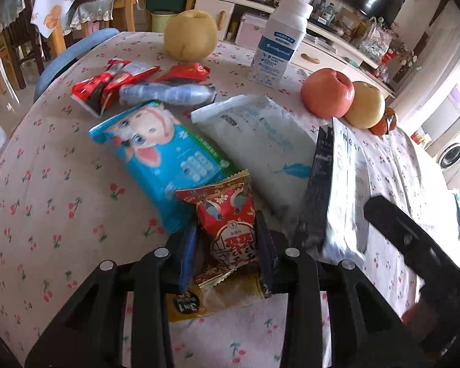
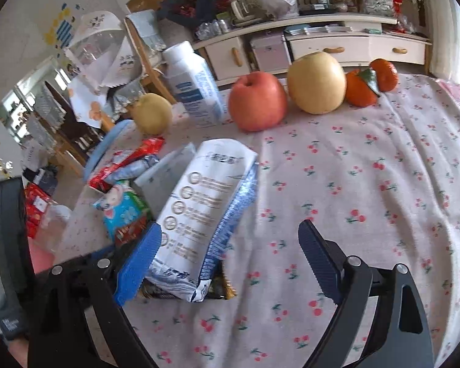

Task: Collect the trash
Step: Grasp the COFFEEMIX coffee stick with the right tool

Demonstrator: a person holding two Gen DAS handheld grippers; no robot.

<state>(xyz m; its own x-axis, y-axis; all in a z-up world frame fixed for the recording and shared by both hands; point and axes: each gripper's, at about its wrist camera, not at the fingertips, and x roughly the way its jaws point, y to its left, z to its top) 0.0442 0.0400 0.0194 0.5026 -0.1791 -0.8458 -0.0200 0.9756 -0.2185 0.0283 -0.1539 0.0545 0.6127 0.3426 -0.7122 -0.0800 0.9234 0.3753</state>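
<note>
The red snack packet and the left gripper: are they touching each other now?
Touching. In the left wrist view, both fingers of the left gripper press against the sides of the red snack packet, with no gap on either side.

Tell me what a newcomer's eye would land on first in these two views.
First, the red snack packet pinched in the left claw at the near edge of the cherry-print tablecloth, with a blue cartoon wrapper and other wrappers piled behind it. Next, the row of fruit at the far side: a red apple, a yellow pear and oranges. The right claw stands open beside a white carton.
</note>
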